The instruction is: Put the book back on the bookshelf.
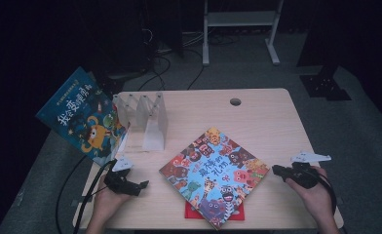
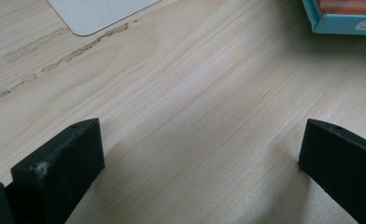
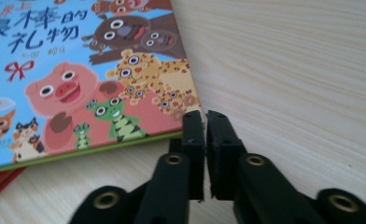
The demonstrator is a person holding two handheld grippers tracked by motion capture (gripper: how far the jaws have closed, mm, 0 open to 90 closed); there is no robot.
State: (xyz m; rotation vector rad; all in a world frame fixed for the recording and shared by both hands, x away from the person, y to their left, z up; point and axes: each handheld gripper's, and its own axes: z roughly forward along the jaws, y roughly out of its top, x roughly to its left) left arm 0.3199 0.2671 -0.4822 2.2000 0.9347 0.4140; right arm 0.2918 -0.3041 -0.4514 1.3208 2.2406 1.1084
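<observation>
Pale matt wood-grain table (image 2: 195, 93); glossy printed picture book (image 3: 78, 70) cover; matt black plastic right gripper (image 3: 205, 126); translucent plastic book rack (image 1: 145, 117).

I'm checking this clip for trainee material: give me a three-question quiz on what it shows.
1. True or false: the right hand-held gripper is shut on the animal book.
2. What lies under that book? A) red book B) plate C) towel
3. Which hand-held gripper has its jaws wide apart?

Key: 1 false, it is shut on nothing, beside the book's edge. 2 A. 3 the left hand-held gripper, over bare table.
</observation>
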